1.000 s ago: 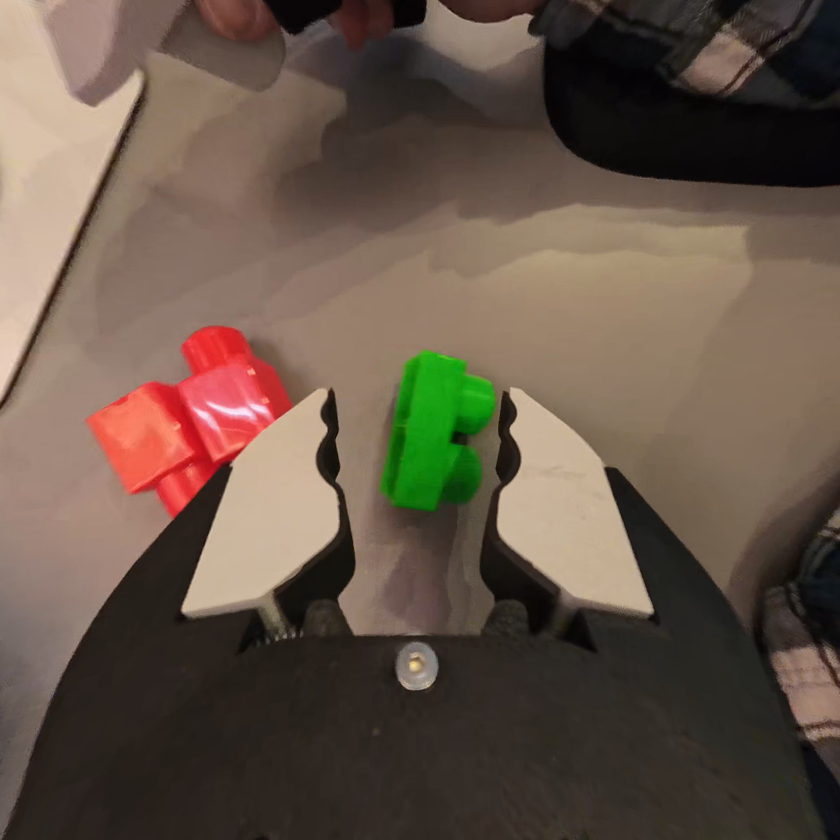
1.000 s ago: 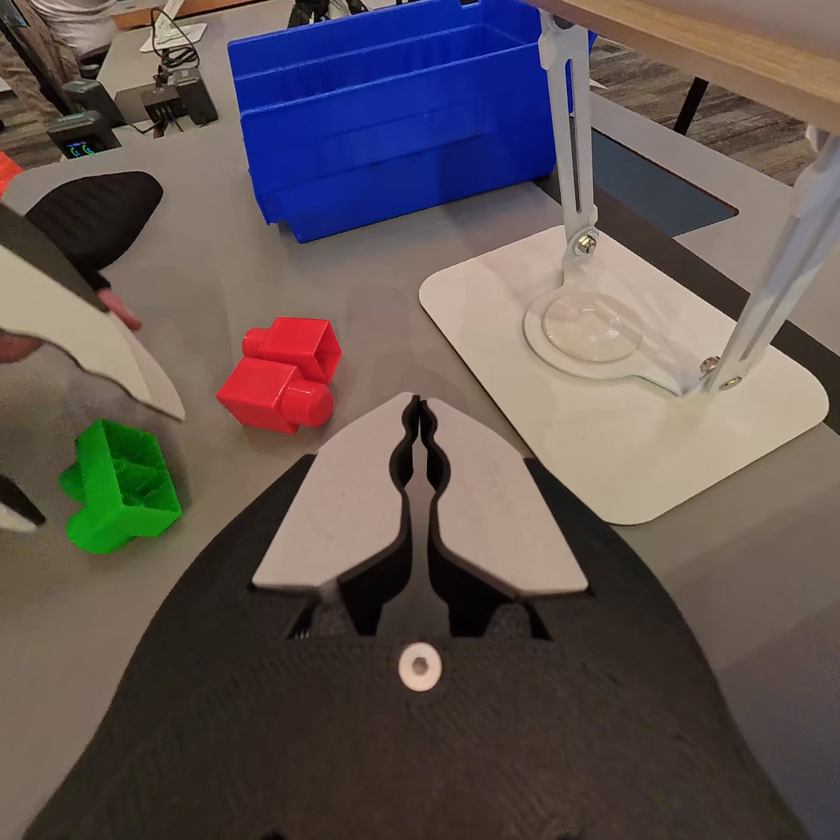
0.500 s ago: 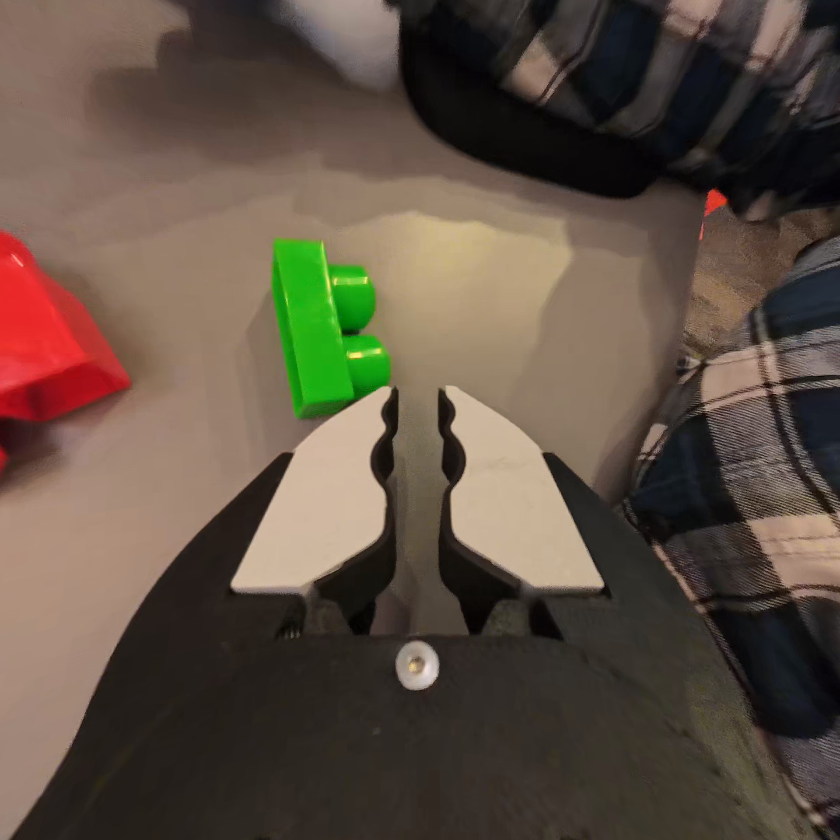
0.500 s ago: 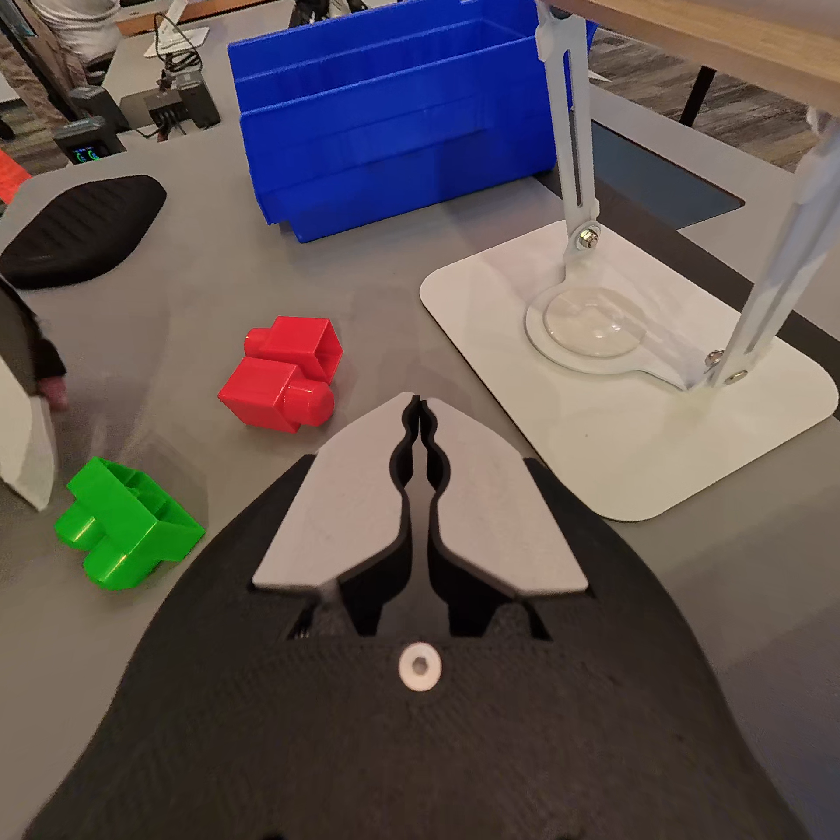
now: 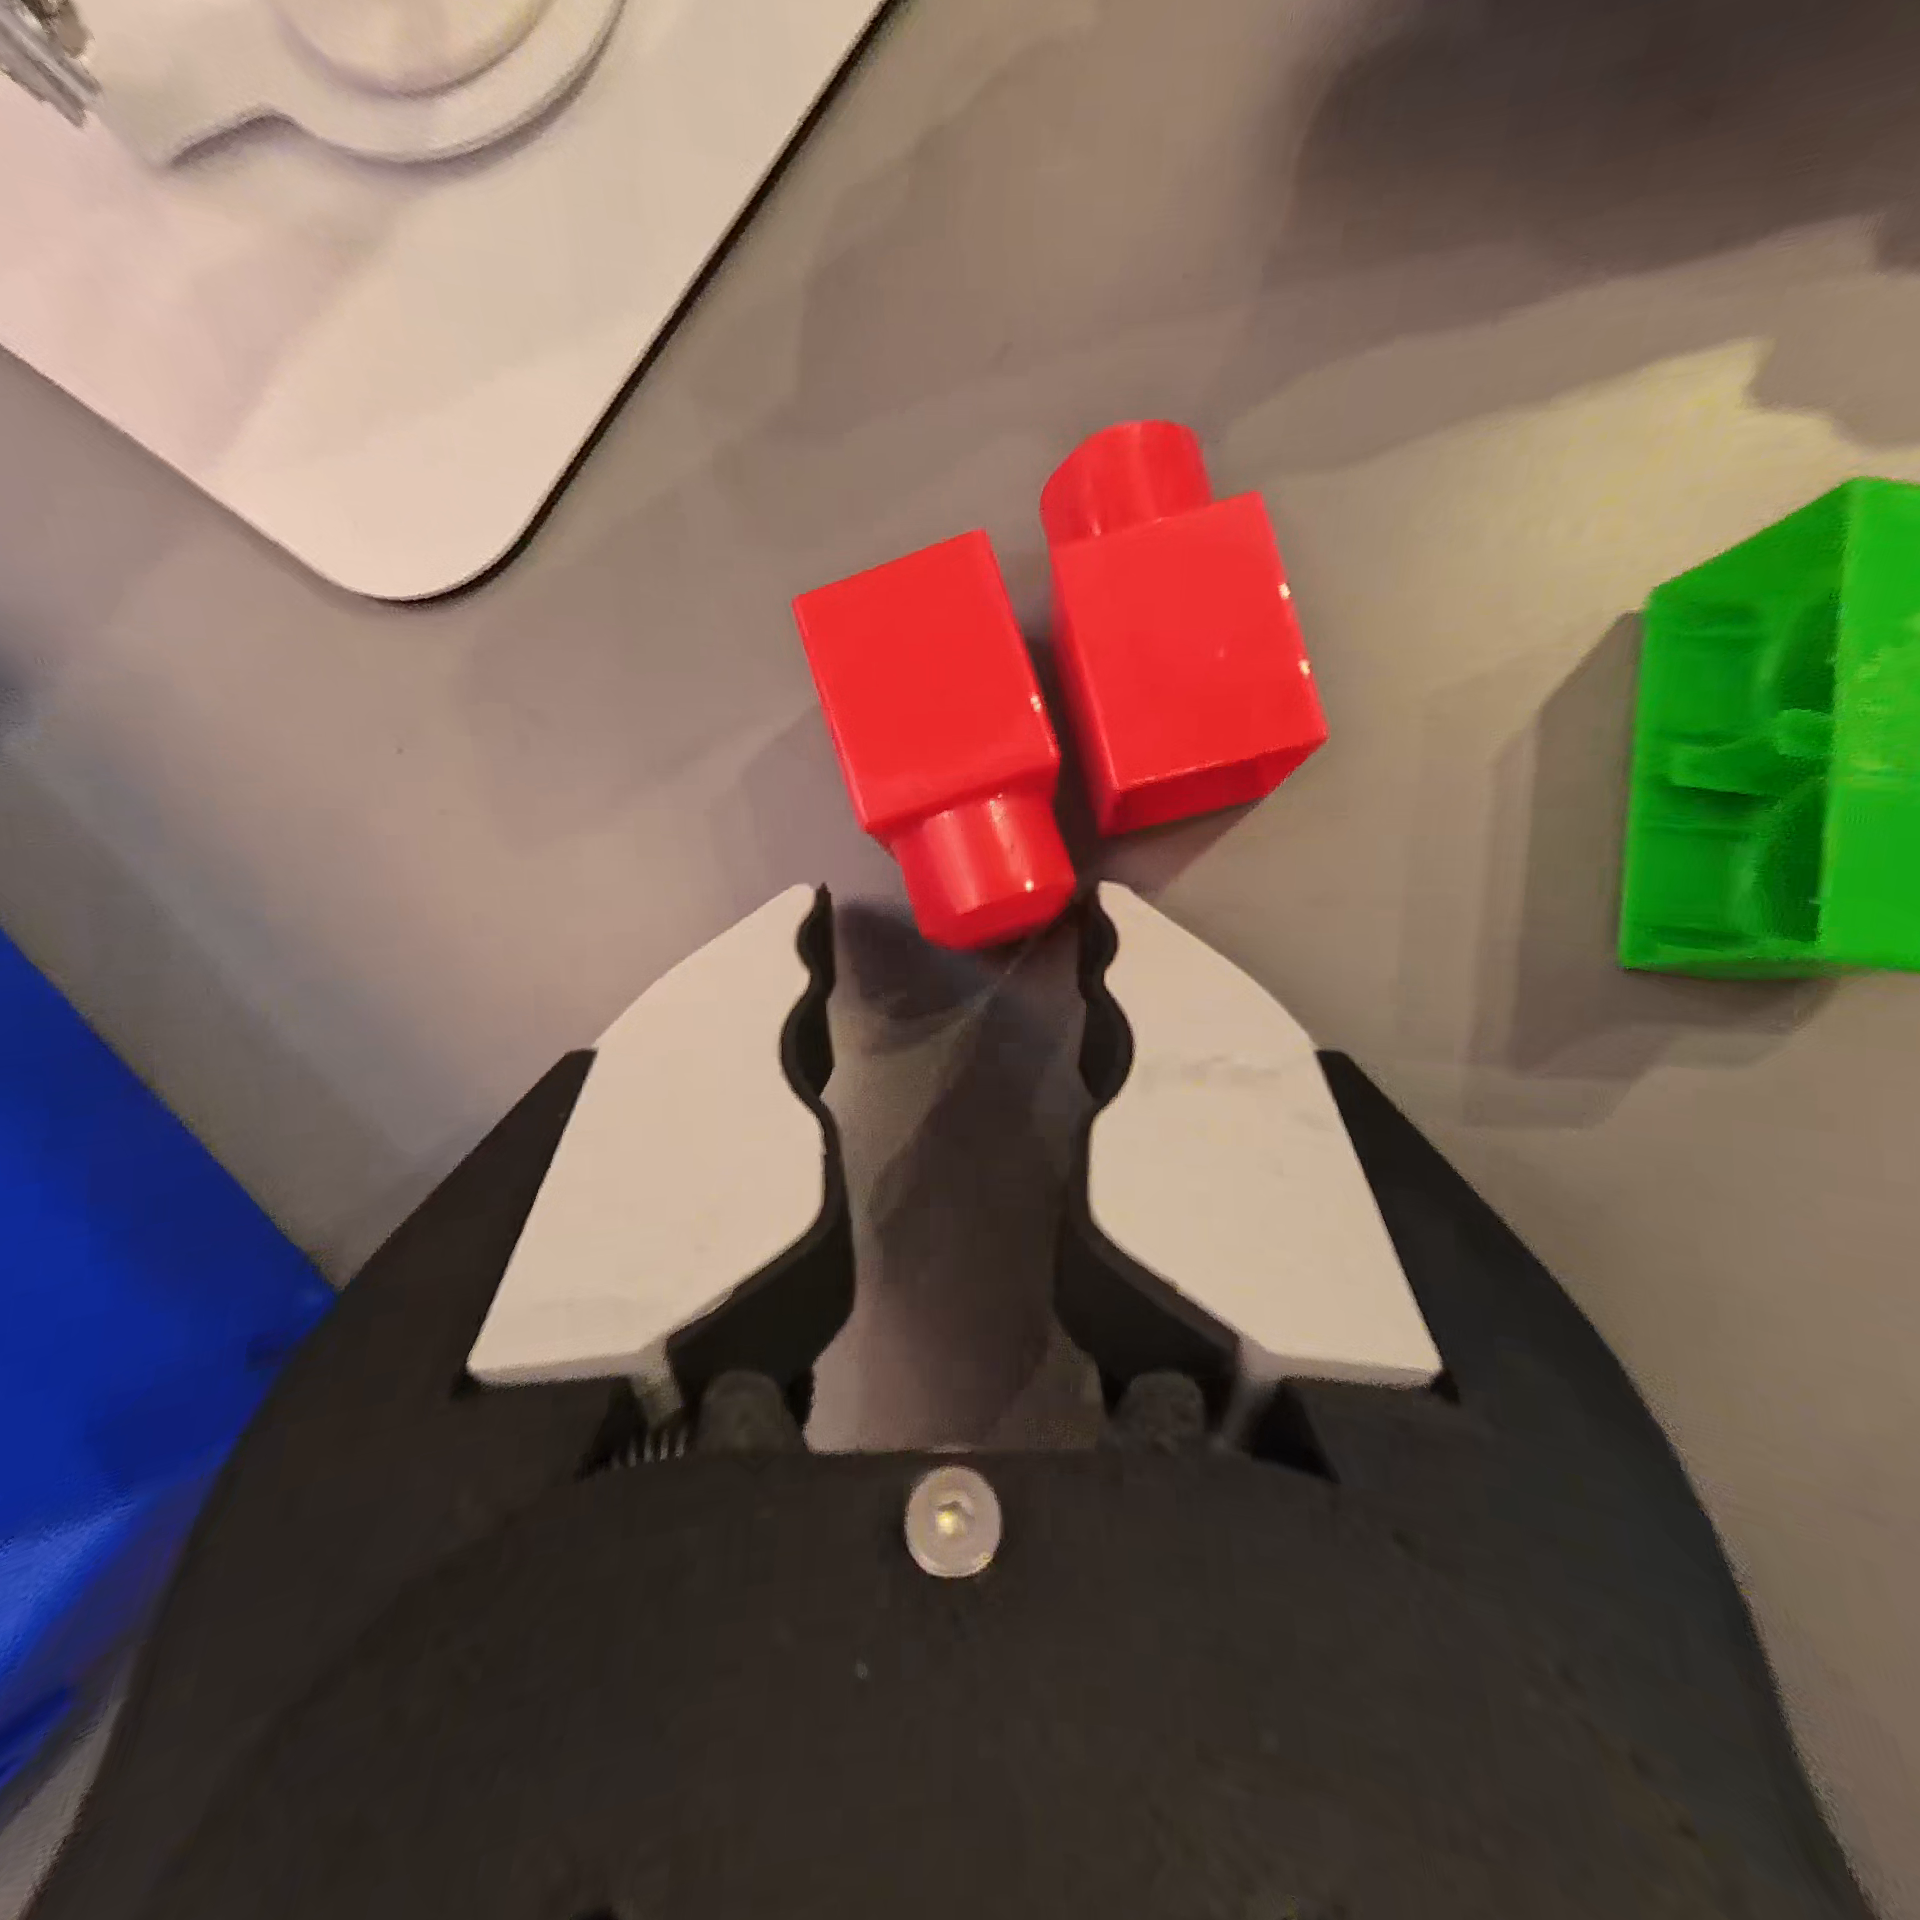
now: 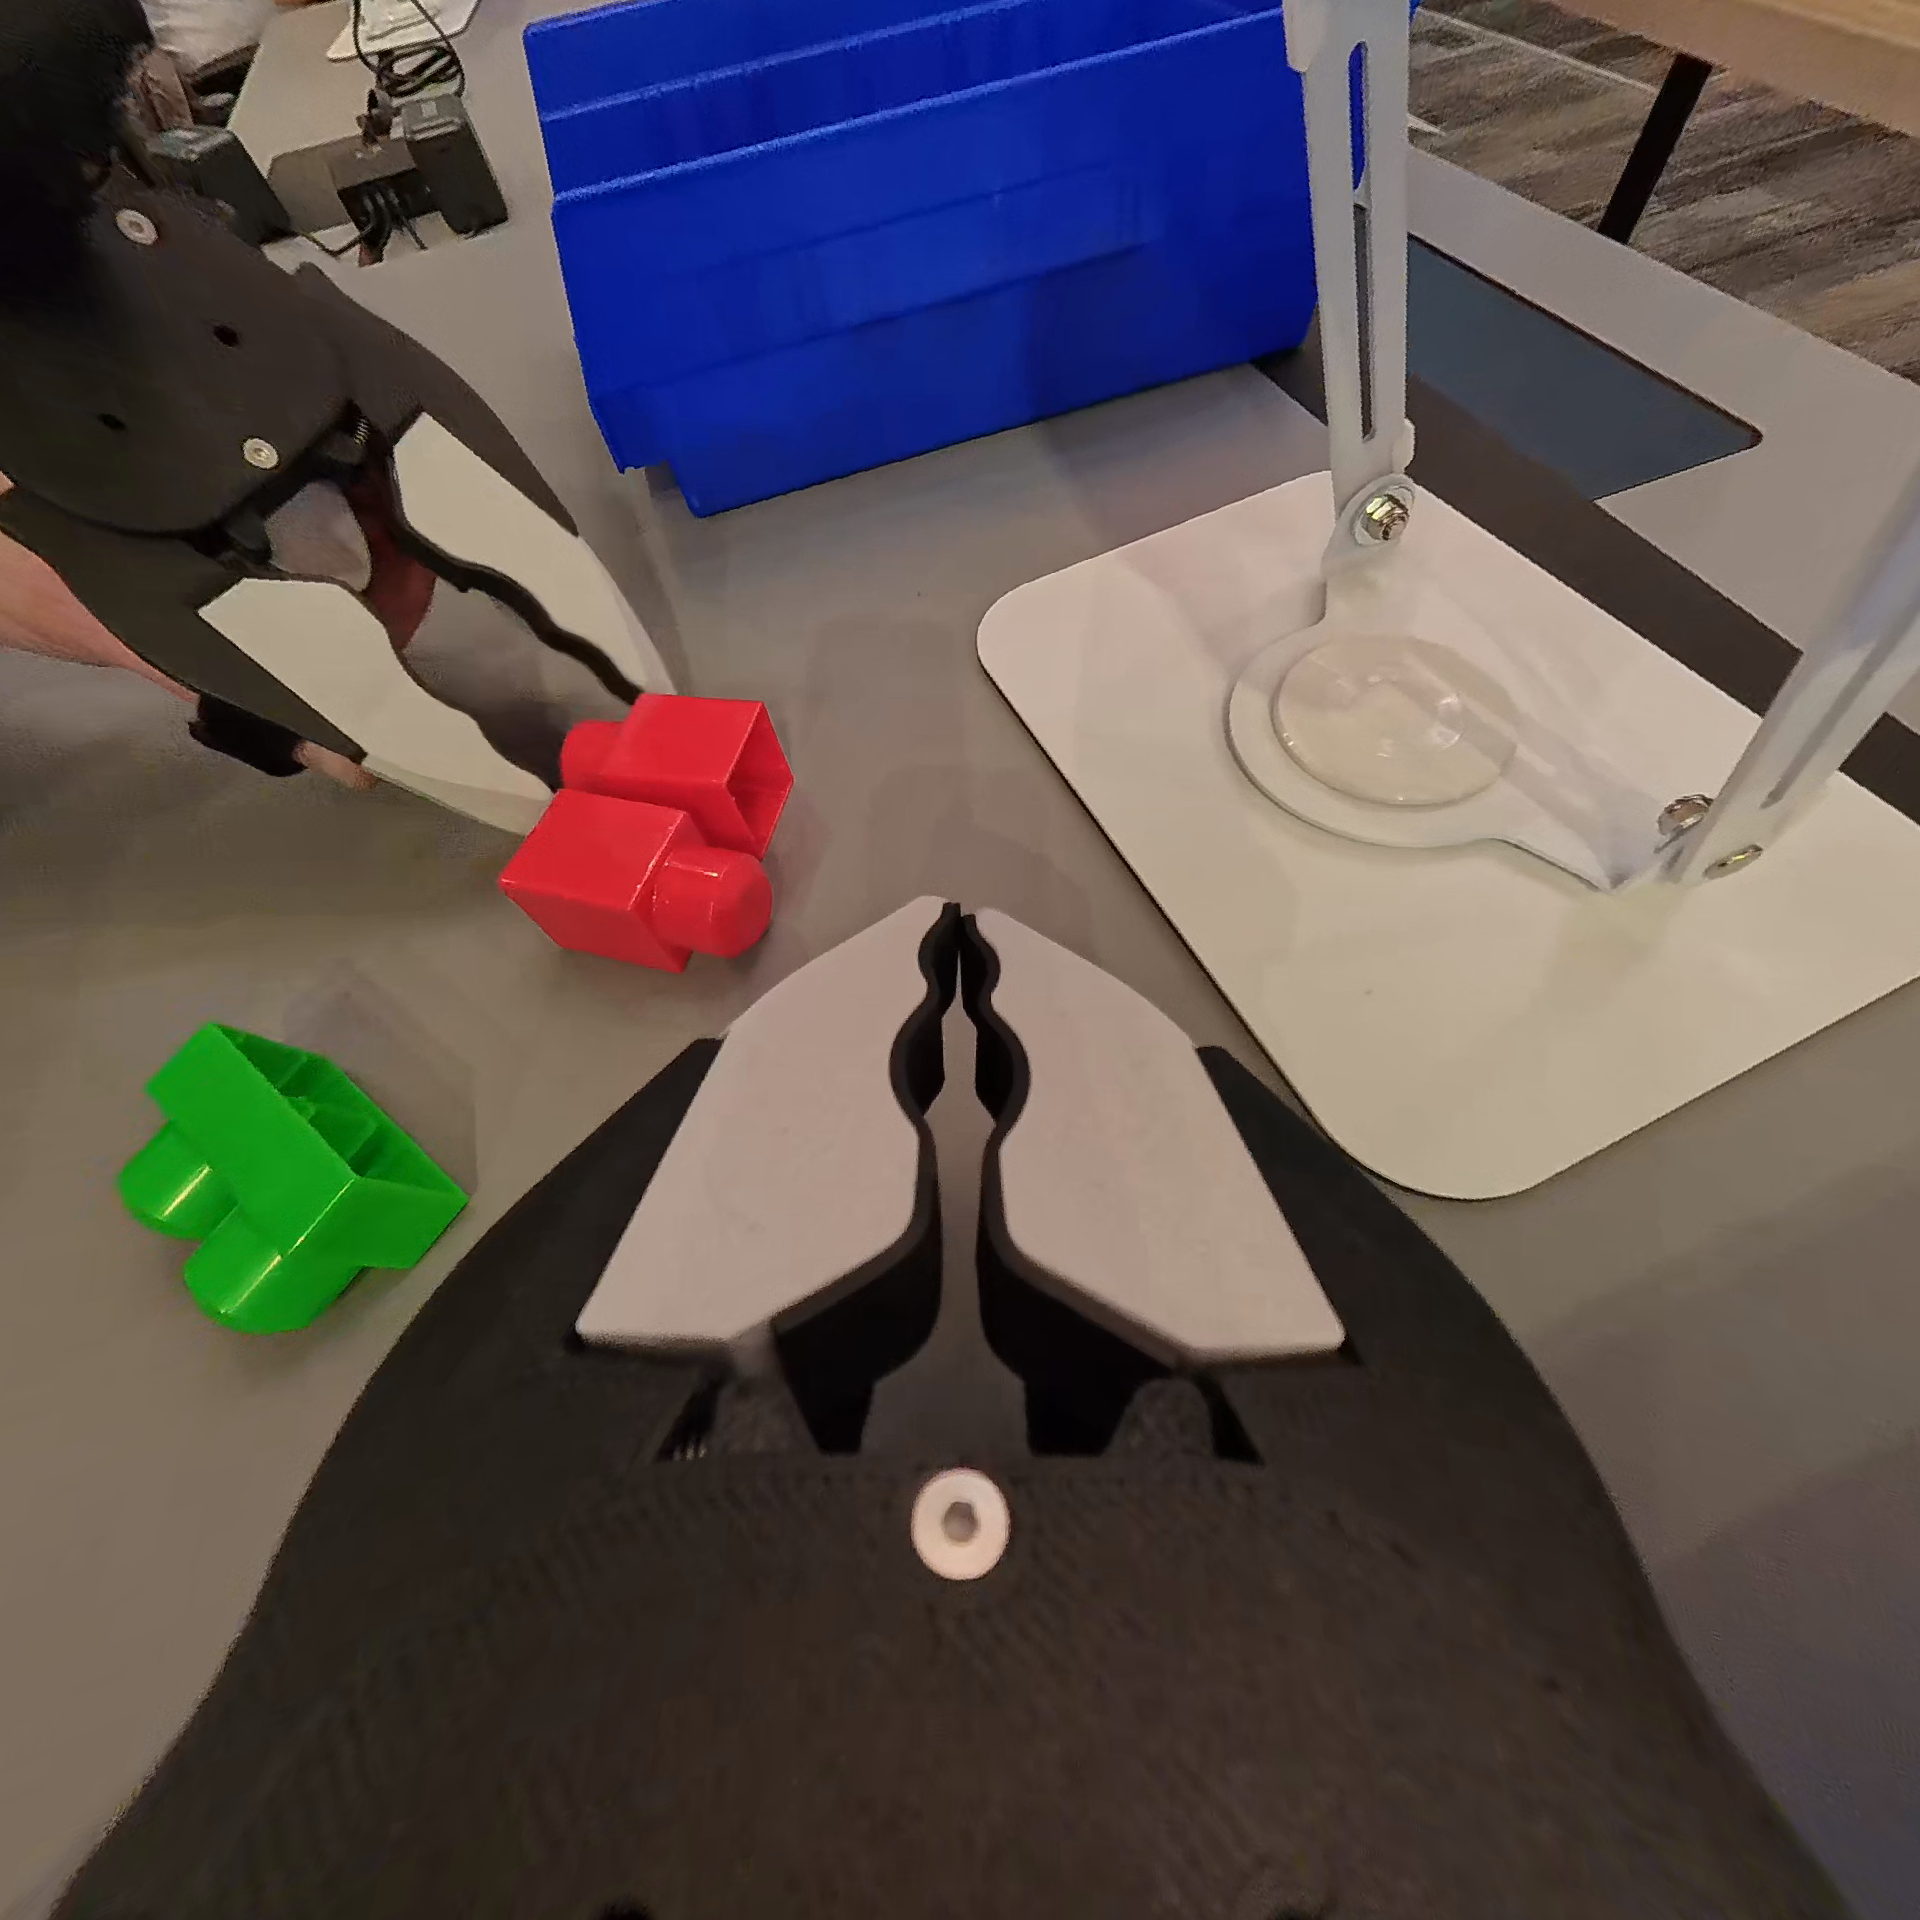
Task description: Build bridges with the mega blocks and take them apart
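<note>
The build looks to be at its start: all three blocks lie loose on their sides on the grey table (image 6: 935,665), with the two red blocks (image 5: 1049,675) side by side and touching, stubs pointing opposite ways, and the green block (image 5: 1766,748) apart at their 3 o'clock in the left wrist view. The left gripper (image 5: 956,914) hangs with jaws apart and nothing between them, one red stub at its 12 o'clock just reaching their tips. Next it likely must advance and close on that block, while the right gripper (image 6: 958,914) waits closed on nothing, the red pair at its 10 o'clock.
</note>
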A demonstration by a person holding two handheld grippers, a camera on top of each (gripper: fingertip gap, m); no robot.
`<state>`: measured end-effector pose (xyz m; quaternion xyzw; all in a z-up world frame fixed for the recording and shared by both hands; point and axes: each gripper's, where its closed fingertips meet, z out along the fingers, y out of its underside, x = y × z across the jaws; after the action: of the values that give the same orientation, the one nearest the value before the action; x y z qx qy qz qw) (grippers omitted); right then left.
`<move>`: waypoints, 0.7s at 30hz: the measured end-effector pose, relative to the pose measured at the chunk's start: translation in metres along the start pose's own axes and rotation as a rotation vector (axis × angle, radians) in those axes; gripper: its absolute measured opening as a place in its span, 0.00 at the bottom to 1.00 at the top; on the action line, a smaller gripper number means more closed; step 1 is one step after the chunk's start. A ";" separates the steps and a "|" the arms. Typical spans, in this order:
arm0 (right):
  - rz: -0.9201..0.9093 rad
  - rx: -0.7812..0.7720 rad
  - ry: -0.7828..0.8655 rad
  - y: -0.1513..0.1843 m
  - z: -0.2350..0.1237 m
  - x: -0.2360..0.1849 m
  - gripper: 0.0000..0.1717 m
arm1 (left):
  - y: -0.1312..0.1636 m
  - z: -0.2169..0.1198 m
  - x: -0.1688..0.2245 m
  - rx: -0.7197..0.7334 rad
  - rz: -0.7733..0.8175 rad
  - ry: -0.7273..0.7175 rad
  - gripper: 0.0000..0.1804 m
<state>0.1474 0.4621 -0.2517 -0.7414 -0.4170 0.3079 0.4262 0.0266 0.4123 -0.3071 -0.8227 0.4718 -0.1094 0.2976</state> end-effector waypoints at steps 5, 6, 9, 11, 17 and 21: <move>-0.001 -0.002 -0.001 0.000 0.000 0.000 0.00 | -0.008 0.004 -0.002 0.029 0.014 0.006 0.16; 0.001 -0.001 -0.002 0.000 0.000 0.000 0.00 | -0.008 0.002 -0.004 0.025 0.017 0.004 0.16; 0.003 -0.003 -0.005 0.001 0.000 0.000 0.00 | -0.007 -0.011 -0.010 -0.036 0.074 0.000 0.16; 0.002 -0.006 -0.007 0.001 0.001 -0.001 0.00 | -0.005 -0.028 -0.006 -0.126 0.120 0.066 0.16; 0.001 -0.014 -0.014 0.003 0.003 -0.002 0.00 | 0.017 -0.081 0.000 -0.526 0.286 0.288 0.16; -0.002 -0.020 -0.016 0.003 0.003 -0.003 0.00 | 0.033 -0.090 -0.015 -0.808 0.398 0.307 0.16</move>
<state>0.1446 0.4597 -0.2557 -0.7427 -0.4242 0.3093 0.4157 -0.0466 0.3777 -0.2536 -0.7406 0.6635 0.0215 -0.1042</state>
